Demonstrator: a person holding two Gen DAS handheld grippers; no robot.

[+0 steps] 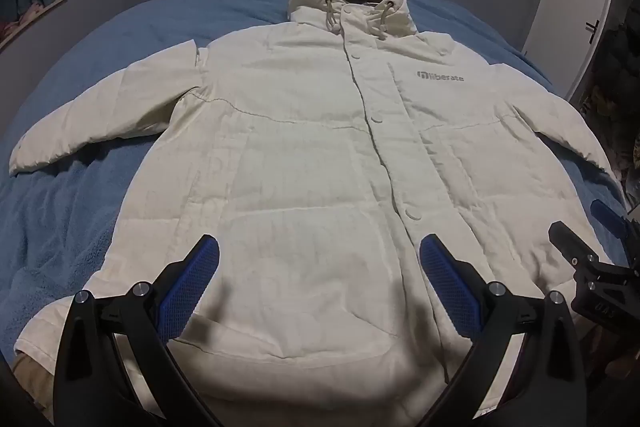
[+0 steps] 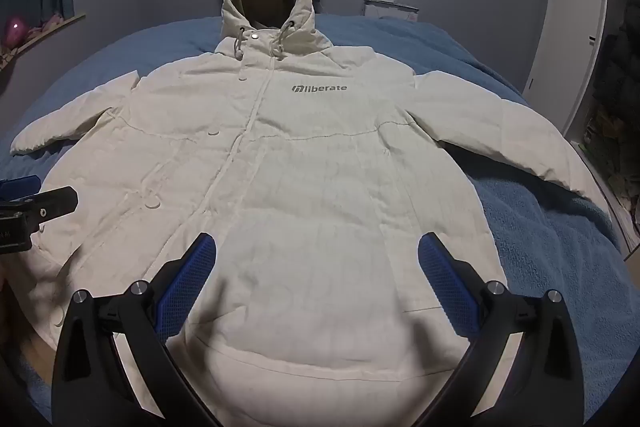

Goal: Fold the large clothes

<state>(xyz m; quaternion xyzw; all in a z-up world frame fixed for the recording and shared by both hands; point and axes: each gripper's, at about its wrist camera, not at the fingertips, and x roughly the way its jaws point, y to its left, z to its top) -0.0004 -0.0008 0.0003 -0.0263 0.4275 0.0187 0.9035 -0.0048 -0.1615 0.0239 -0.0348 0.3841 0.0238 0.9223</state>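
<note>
On the blue bed (image 1: 80, 187), spread flat, front up: cream jacket (image 1: 312, 155), hood (image 2: 266, 3) toward the far wall. Beyond the hood, router (image 2: 384, 1) unobstructed only from the right wrist. Left tongs (image 1: 319, 269), right tongs (image 2: 317, 267) gaping, gripping nothing.

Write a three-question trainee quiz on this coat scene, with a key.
1. True or false: the coat is already folded.
2. The hood lies: A) toward the tools, B) at the far end, C) tucked under.
3. What does the left tool hold?

Key: 1 false, the coat lies flat on the blanket with sleeves spread. 2 B. 3 nothing; both it and the right tool are open above the hem.
</note>
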